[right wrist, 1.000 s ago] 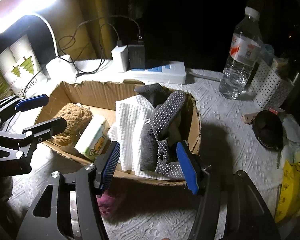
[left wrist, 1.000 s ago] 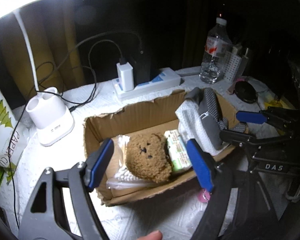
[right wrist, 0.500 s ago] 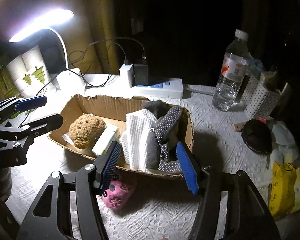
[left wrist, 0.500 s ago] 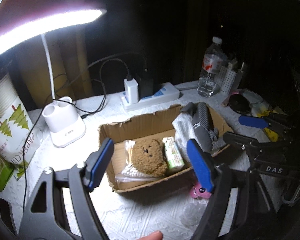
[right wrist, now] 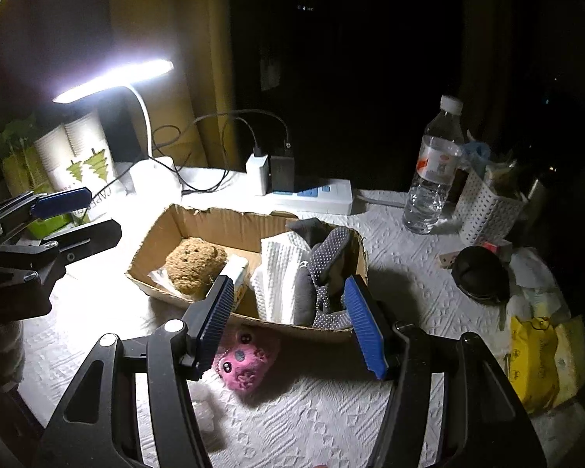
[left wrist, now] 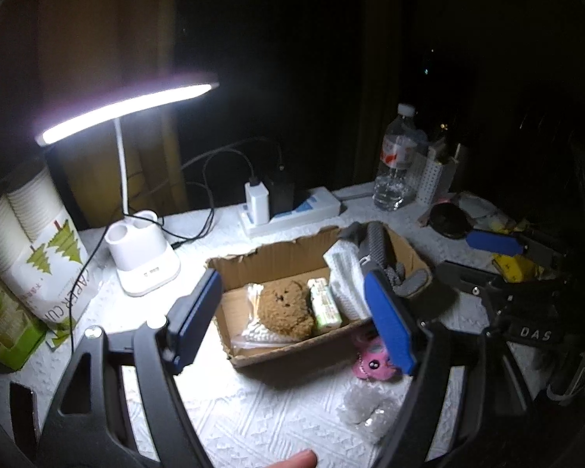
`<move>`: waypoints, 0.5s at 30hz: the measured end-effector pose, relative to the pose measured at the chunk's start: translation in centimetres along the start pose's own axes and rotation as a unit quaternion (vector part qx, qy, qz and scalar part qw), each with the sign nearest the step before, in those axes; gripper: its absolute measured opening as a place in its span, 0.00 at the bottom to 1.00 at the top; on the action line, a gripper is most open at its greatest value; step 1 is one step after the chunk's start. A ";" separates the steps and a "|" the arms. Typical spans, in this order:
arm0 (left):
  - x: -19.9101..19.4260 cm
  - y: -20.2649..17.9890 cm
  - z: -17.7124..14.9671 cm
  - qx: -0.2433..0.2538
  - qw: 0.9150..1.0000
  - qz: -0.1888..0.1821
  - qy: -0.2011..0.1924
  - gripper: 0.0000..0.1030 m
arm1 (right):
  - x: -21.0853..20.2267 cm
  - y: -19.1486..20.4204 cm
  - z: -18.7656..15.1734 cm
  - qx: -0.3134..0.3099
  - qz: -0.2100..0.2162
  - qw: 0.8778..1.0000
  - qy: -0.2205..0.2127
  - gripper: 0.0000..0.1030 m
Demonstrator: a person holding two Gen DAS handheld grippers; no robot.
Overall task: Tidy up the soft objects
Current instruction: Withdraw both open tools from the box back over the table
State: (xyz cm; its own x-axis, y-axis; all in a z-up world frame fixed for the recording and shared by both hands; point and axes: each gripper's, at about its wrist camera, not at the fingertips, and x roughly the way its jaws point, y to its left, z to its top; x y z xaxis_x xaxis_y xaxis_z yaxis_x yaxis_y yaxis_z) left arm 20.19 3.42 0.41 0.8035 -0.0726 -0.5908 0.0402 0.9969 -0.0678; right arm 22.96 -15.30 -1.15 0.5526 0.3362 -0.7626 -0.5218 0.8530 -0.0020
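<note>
while both sets of jaws hang spread and empty, the pink plush toy [right wrist: 242, 362] lies on the tabletop [right wrist: 401, 273] against the cardboard box [right wrist: 230, 218]; a careless grab could shove the box.

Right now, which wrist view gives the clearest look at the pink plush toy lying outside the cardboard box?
The right wrist view: the pink plush toy lies lit and mostly unobstructed on the cloth in front of the cardboard box. In the left wrist view the toy is partly hidden behind a blue finger pad and sits in shadow.
</note>
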 end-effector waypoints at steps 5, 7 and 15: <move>-1.8 -0.3 -0.1 0.004 1.000 0.001 -0.012 0.74 | -2.0 0.5 -0.1 -0.003 -0.003 1.000 -0.013 0.61; -2.7 -0.5 -0.2 0.006 1.000 0.000 -0.017 0.74 | -2.9 0.7 -0.2 -0.004 -0.005 1.000 -0.019 0.61; -5.9 -1.1 -0.6 0.008 0.999 -0.003 -0.037 0.74 | -6.5 1.5 -0.8 -0.010 -0.012 0.999 -0.040 0.61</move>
State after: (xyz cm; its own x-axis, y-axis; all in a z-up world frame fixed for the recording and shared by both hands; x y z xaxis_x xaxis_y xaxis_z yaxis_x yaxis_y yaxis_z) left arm 15.05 2.76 3.47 0.8444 -0.0773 -0.5300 0.0545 0.9968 -0.0586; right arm 18.03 -16.56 3.28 0.6150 0.3478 -0.7077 -0.5200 0.8536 -0.0324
